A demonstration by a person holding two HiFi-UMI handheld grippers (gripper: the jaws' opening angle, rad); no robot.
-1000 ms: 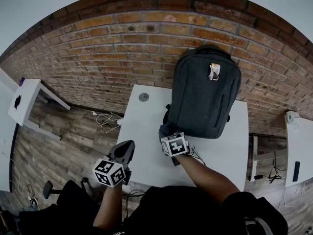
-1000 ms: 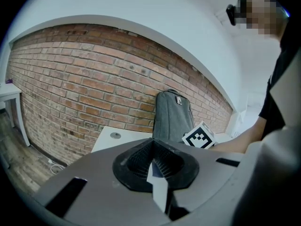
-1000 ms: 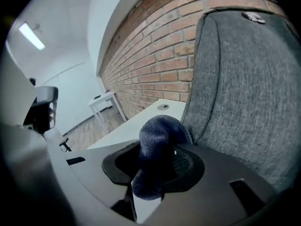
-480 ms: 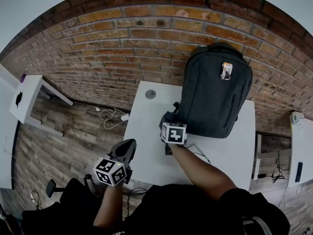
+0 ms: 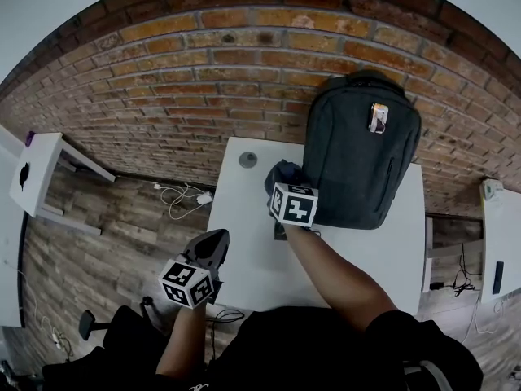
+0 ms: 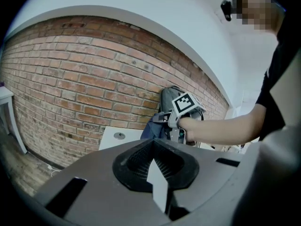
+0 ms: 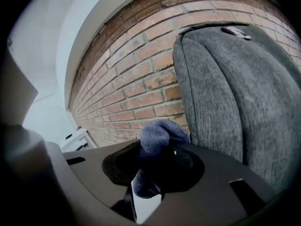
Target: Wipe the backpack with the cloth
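You worked in what looked like an office, bare brick wall (image 5: 179,80), wood-plank floor (image 5: 106,226), plain white desk (image 5: 244,218), loose cables (image 5: 181,195) trailing below, white side table (image 5: 37,165) nearby.

Head view looks steeply down on the tabletop (image 5: 244,226); backpack (image 5: 358,161) at 1 o'clock, brick wall (image 5: 187,88) at 12. Left tongs (image 5: 210,244) view sits low, off the tabletop's near edge, facing the wall, backpack far off. Right tongs (image 5: 283,182) view: just beside the backpack, cloth (image 7: 157,135) in the foreground. All three views share backpack and wall.
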